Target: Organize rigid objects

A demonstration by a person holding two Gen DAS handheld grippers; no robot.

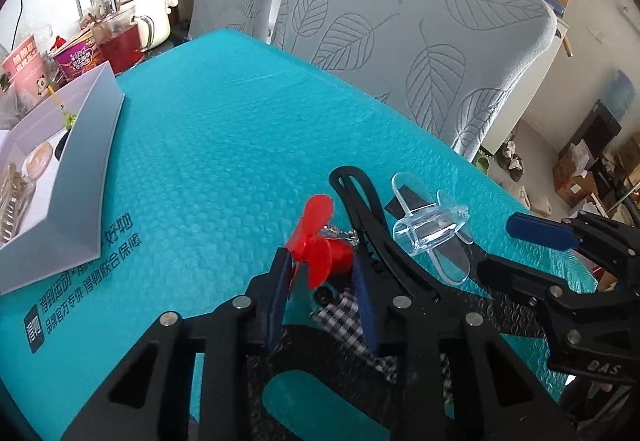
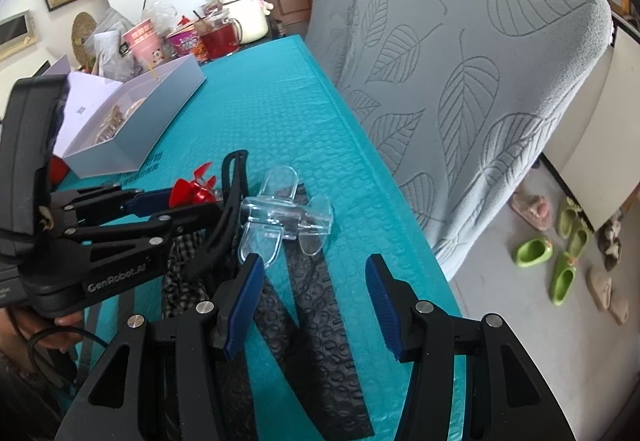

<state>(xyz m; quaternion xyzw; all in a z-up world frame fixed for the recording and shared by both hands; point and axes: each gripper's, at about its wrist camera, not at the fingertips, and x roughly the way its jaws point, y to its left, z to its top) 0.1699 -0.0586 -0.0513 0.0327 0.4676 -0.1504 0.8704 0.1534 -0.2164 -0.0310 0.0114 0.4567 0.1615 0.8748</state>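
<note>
My left tongs (image 1: 322,281) are pinched narrow on the little red fan (image 1: 320,253), the blue pads pressing its stubby body from nine and three o'clock while the blades stick up at twelve. It sits on the teal worktop (image 1: 208,145), just beside the black clip (image 1: 360,209), which runs off toward one o'clock. The fan looks light and hard, thin plastic with blades that I judge would snap or bend if squeezed, so the body is the right place to hold, not the blades. A small metal chain (image 1: 340,231) hangs off its back and may snag on the clip when I lift.

My right tongs (image 2: 316,297) stand half open over the worktop with nothing between the pads. The clear plastic clip (image 2: 280,217) lies just ahead of them at eleven o'clock. It seems stiff, smooth and likely slippery, so I would take it across its thick middle rather than by the rounded tabs.

The white box (image 1: 76,169), already holding a few things, waits at ten o'clock from my left tongs, well apart.
</note>
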